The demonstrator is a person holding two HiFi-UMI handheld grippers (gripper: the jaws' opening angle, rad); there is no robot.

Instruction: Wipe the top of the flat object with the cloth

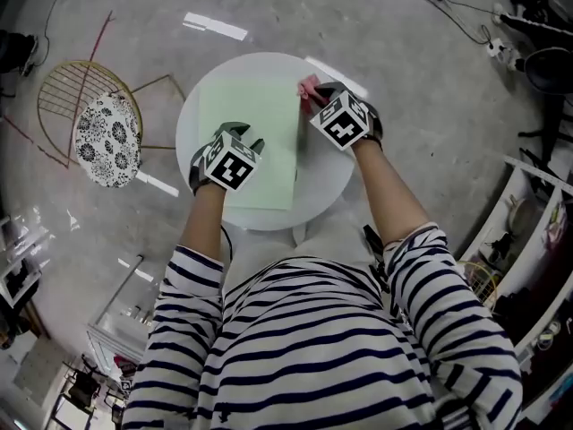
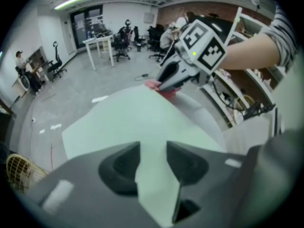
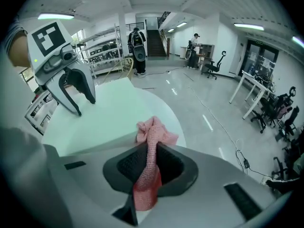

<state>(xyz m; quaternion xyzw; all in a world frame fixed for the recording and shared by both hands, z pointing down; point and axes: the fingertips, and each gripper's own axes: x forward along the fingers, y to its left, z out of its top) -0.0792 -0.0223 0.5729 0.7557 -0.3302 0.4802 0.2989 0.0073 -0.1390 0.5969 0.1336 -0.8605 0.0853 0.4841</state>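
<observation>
Right hand-held gripper (image 1: 313,97) angled down, pinching cloth (image 1: 307,84), left hand-held gripper (image 1: 243,136) parted

The round white surface (image 1: 324,179) stands on a glossy grey floor (image 1: 430,106). 1 pale green flat object (image 1: 251,124) lies on it, covering its left and middle.

Item 1, flat object (image 1: 251,133): pale green rectangular sheet, lying flat across the round white table (image 1: 327,182).

Item 2, cloth (image 3: 153,136): pink, knitted and bunched. It is pinched between the jaws of the right gripper (image 3: 150,161) at the sheet's far right corner and appears to touch it.
</observation>
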